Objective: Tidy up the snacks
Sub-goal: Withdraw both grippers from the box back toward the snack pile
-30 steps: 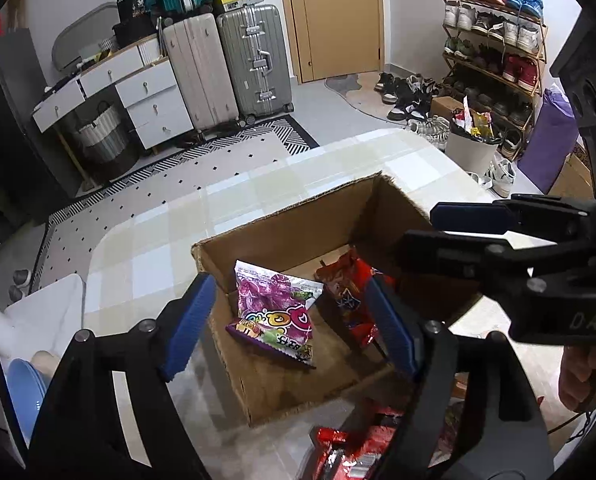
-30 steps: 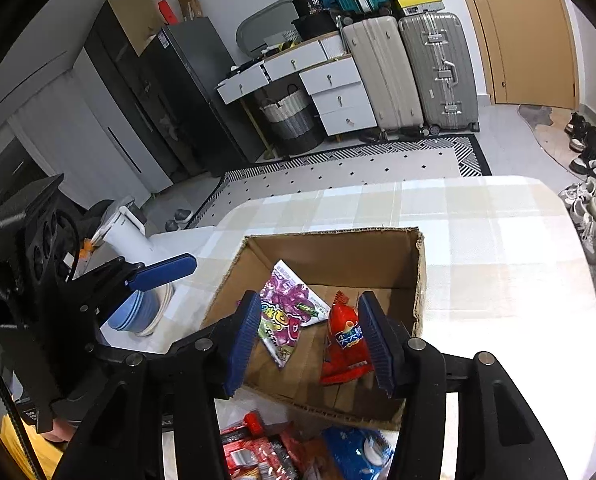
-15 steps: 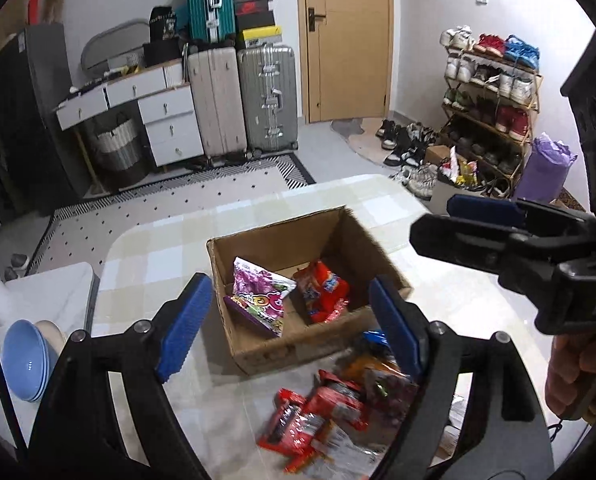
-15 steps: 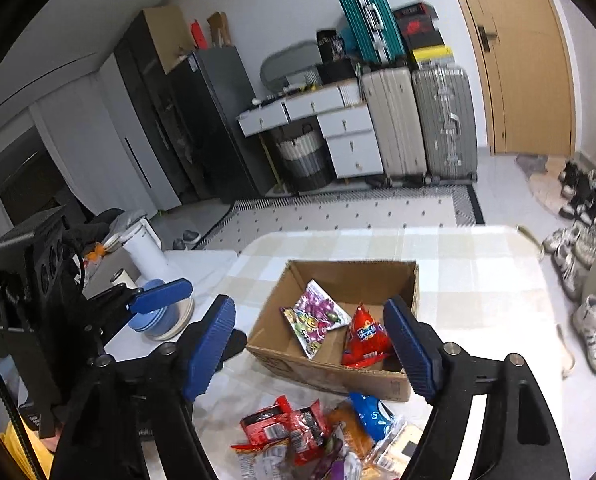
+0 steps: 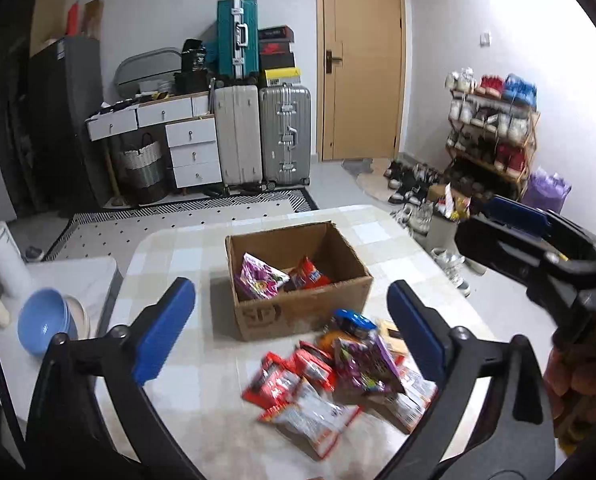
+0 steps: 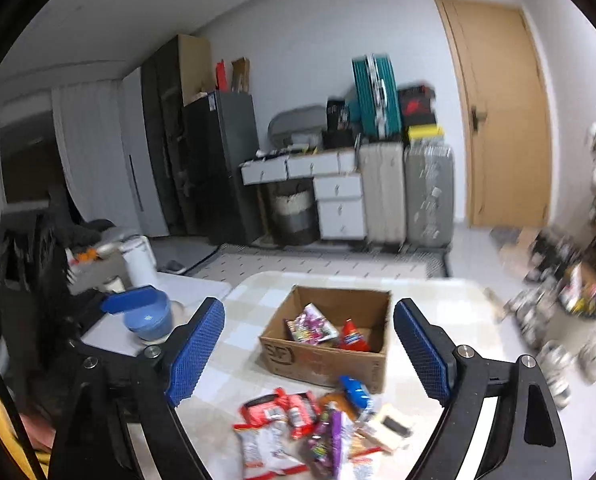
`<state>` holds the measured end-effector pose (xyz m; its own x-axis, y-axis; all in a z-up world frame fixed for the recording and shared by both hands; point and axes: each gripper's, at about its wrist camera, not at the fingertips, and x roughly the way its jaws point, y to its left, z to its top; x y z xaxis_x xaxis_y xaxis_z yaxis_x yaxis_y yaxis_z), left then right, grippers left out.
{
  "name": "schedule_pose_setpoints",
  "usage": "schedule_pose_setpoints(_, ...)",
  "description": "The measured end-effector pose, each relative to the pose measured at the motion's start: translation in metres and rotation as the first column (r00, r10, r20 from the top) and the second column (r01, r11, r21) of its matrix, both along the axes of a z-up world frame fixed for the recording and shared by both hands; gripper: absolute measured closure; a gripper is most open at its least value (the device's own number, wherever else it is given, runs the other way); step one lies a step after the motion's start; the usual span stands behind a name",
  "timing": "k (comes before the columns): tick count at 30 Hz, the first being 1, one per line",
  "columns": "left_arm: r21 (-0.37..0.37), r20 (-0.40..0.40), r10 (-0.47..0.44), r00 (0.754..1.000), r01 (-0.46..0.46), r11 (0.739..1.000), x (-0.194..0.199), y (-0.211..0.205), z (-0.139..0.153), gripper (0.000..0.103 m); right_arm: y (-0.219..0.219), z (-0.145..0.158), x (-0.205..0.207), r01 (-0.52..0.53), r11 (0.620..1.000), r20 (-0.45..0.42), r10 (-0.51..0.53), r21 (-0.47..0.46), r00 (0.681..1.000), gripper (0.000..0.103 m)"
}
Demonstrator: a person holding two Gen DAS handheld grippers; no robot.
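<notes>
Two packets [image 5: 282, 278] in the box [image 5: 301, 312], snack pile [image 5: 337, 376] on the table [image 5: 202, 380] before it

Brown box [image 5: 298, 312] on a pale cream-and-white checked tablecloth [image 5: 186, 360]

Inside the box: purple-and-pink packet [image 5: 258, 280] beside a red packet [image 5: 309, 276]. In front of the box: heap of red-and-white packets [image 5: 298, 392], one purple [image 5: 361, 364], one blue [image 5: 353, 318]. Blue pads on black gripper frames. Left of the box: light blue bowls [image 5: 42, 320]. Far behind the box: teal suitcase [image 5: 236, 38] above beige [image 5: 238, 132] and silver [image 5: 286, 132] ones, tan door [image 5: 361, 60].
</notes>
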<state>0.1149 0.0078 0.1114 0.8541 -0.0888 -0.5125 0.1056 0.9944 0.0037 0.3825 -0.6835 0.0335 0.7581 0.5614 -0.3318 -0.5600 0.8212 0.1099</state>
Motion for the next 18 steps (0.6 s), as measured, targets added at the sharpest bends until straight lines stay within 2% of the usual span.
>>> schedule_pose_setpoints(4,-0.016,0.087,0.031,0.996,-0.029,0.999,-0.048,0.008,-0.006,0.001,-0.01,-0.01,-0.062,-0.024,0.999,0.137,0.018,0.043,0.99,0.003)
schedule_pose_setpoints(7,-0.013,0.099,0.056,0.993,-0.055,0.998,-0.065,0.016,-0.019,0.001,-0.018,-0.021,-0.101,-0.022,0.997,0.206,0.006,0.075,0.978,0.001)
schedule_pose_setpoints(10,-0.023,0.092,0.055,0.994,-0.053,0.998,-0.079,0.019,-0.037,0.001,-0.017,-0.034,-0.11,-0.027,0.998,0.177,0.015,0.061,0.984,0.001)
schedule_pose_setpoints(13,0.002,0.061,0.061,0.996,-0.062,0.998,-0.073,0.018,-0.061,0.001,-0.02,-0.052,-0.103,0.003,0.999,0.1,-0.008,0.054,0.995,0.001)
schedule_pose_setpoints(18,-0.011,-0.048,0.058,0.997,-0.058,0.998,-0.062,0.018,-0.113,0.001,-0.026,-0.091,-0.091,0.045,0.999,-0.003,-0.045,0.012,0.999,0.001)
